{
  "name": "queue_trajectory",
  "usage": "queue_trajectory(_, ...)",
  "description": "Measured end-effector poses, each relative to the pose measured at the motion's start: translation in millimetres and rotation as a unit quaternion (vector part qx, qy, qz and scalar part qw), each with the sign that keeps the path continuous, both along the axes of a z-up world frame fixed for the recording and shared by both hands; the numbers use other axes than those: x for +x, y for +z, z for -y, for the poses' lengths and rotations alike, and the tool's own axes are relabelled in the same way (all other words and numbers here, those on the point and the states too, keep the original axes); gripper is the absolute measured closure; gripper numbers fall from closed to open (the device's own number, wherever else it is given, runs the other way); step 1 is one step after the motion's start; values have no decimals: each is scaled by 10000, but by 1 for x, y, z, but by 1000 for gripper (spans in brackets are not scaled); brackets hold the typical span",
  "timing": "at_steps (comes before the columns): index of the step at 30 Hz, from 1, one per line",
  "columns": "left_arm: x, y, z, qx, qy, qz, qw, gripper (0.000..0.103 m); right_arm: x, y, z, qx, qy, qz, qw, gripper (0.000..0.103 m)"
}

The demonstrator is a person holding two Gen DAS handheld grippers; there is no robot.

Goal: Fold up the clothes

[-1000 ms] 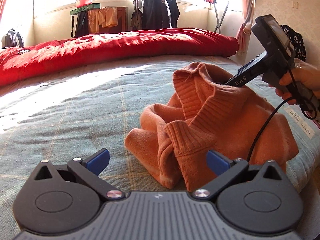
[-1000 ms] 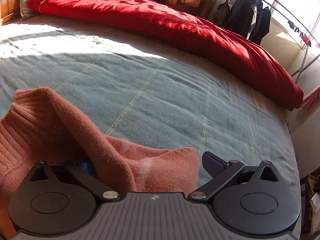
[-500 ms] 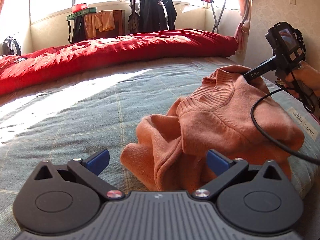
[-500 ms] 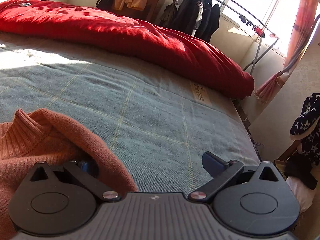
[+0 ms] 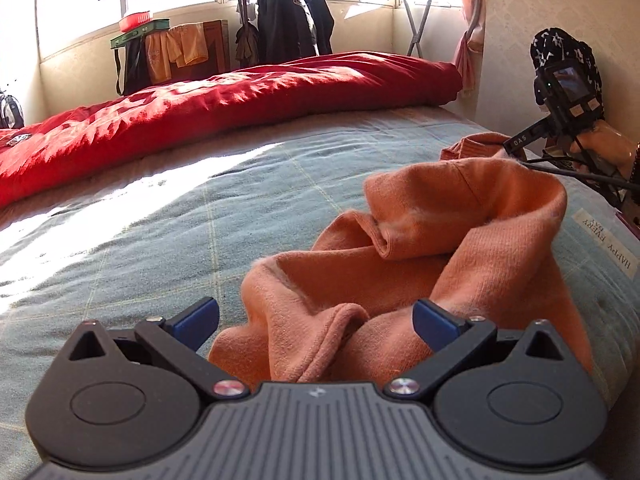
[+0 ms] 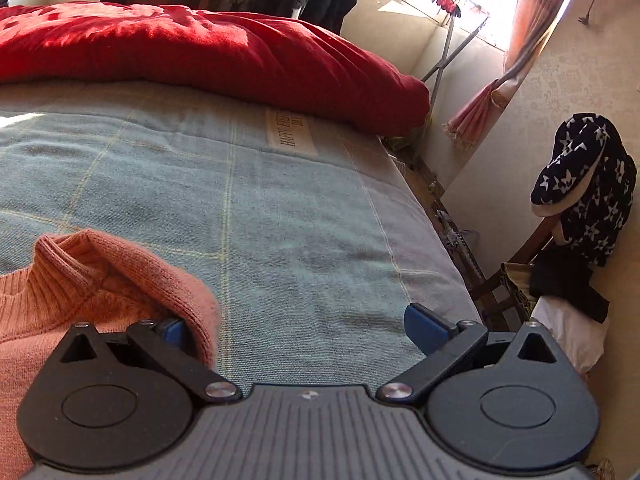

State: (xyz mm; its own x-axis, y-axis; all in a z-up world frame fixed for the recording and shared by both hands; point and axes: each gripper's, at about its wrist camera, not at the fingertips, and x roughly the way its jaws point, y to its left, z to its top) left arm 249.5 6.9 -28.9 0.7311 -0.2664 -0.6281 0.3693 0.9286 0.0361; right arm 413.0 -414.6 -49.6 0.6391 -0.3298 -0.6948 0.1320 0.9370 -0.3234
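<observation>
An orange knitted sweater (image 5: 460, 248) lies crumpled on the blue-grey bed cover (image 5: 200, 216) at the right side of the bed. My left gripper (image 5: 316, 320) is open, with a bunched fold of the sweater lying between its blue pads. My right gripper (image 6: 294, 326) is open; the sweater's ribbed edge (image 6: 120, 280) drapes over its left pad, and the right pad (image 6: 424, 322) is bare above the bed cover. In the left wrist view the right gripper (image 5: 520, 142) reaches the sweater's far edge from the right.
A rolled red duvet (image 5: 224, 104) lies along the far side of the bed. A clothes rack with dark jackets (image 5: 292, 28) stands by the window. The bed's right edge (image 6: 432, 232) drops to the floor beside a wall; a star-patterned garment (image 6: 588, 184) hangs there.
The right gripper has swung right and pulled the sweater's upper edge toward the bed's right side, lowering and spreading the pile. The left gripper has moved closer to the sweater.
</observation>
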Motion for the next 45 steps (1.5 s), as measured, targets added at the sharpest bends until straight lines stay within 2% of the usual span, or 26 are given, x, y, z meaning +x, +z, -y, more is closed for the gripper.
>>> queue_trajectory(4, 4, 2, 6, 65, -138, 27, 9999, 2, -15, 0, 6, 388, 22, -90, 9992, 0)
queue_trajectory(8, 9, 5, 14, 133, -292, 80, 9995, 7, -48, 27, -4, 1062, 446, 40, 9933, 0)
queue_trajectory(12, 16, 9, 24, 207, -493, 200, 9984, 7, -83, 57, -15, 1776, 931, 187, 9795, 0)
queue_trajectory(15, 27, 6, 39, 233, -841, 307, 9957, 7, -109, 79, -24, 2303, 1290, 296, 9641, 0)
queue_trajectory(17, 33, 3, 51, 354, -1145, 410, 9919, 9, -124, 85, -38, 2468, 1553, 272, 9562, 0)
queue_trajectory(19, 39, -2, 62, 511, -1398, 395, 9881, 30, -137, 84, -56, 2464, 1775, 218, 9525, 0)
queue_trajectory(20, 43, -5, 66, 569, -1519, 348, 9861, 34, -142, 82, -64, 2443, 1875, 181, 9512, 0)
queue_trajectory(21, 47, -8, 71, 619, -1637, 296, 9841, 45, -148, 80, -73, 2400, 1979, 128, 9503, 0)
queue_trajectory(22, 50, -11, 73, 622, -1743, 218, 9825, 52, -152, 77, -81, 2341, 2084, 75, 9496, 0)
queue_trajectory(23, 52, -13, 76, 626, -1846, 217, 9806, 54, -156, 74, -89, 2277, 2178, 32, 9490, 0)
queue_trajectory(26, 48, -15, 84, 819, -2186, 451, 9713, 55, -164, 66, -103, 2149, 2331, -30, 9484, 0)
queue_trajectory(29, 52, -18, 90, 984, -2357, 453, 9658, 57, -167, 59, -108, 2177, 2401, -56, 9460, 0)
queue_trajectory(31, 59, -20, 91, 1075, -2322, 477, 9655, 47, -167, 54, -108, 2240, 2373, -60, 9452, 0)
queue_trajectory(33, 70, -20, 87, 922, -2214, 357, 9701, 46, -166, 52, -107, 2391, 2337, -65, 9424, 0)
queue_trajectory(34, 75, -21, 85, 835, -2175, 229, 9722, 38, -166, 50, -106, 2485, 2327, -71, 9402, 0)
queue_trajectory(36, 83, -25, 83, 711, -2187, 84, 9732, 30, -167, 48, -104, 2628, 2337, -63, 9361, 0)
queue_trajectory(41, 96, -29, 88, 404, -2435, 25, 9691, 31, -168, 45, -105, 2802, 2361, -35, 9305, 0)
queue_trajectory(45, 95, -25, 96, 478, -2649, 408, 9622, 31, -170, 44, -106, 2873, 2396, -11, 9274, 0)
